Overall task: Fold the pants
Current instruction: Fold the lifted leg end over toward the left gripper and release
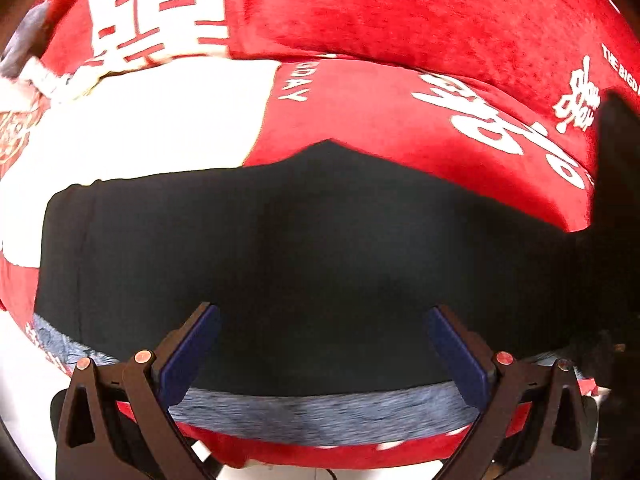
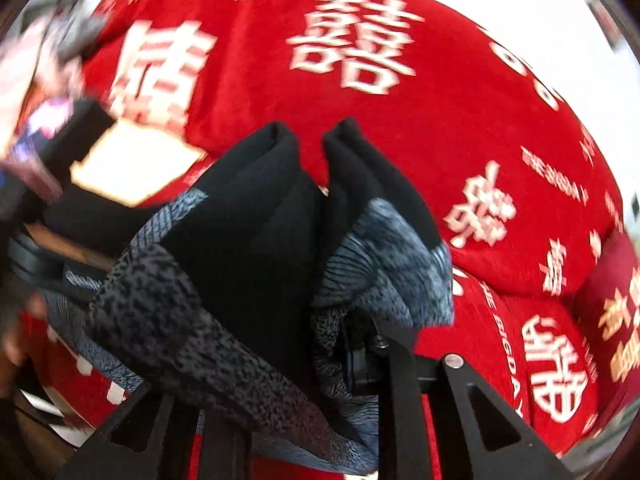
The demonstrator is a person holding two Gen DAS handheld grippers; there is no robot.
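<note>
Pants point(image 1: 304, 248), black with a blue-grey heathered waistband point(image 1: 320, 404), lie spread across a bed dressed in a red blanket point(image 1: 400, 120) printed with white characters, and one end of them is up in the air, bunched in the right gripper point(image 2: 320, 320). In the right wrist view, two rolled black folds stick up ahead of the fingers, with grey patterned fabric draped over and around them. The jaws are hidden under that cloth, but they stand nearly closed and the fabric is plainly bundled between them, so I read it as clamped on the pants. The left gripper point(image 1: 320, 344) is a different story: its blue pads point(image 1: 188, 352) are spread wide, hovering just above the black fabric near the waistband, holding nothing, and I cannot tell whether the pad tips brush the cloth. Now, the risks. The right-hand bundle is thick and uneven, several layers gathered rather than one clean edge, so a layer could slip free mid-carry and leave the fold lopsided. The frame is also smeared with motion blur; a quick swing could drag the rest of the garment across the plush blanket and wrinkle what lies flat. With nothing pinned by the left side, the whole piece could slide instead of creasing where it should. A red pillow point(image 1: 420, 8) sits beyond the pants, well clear.
</note>
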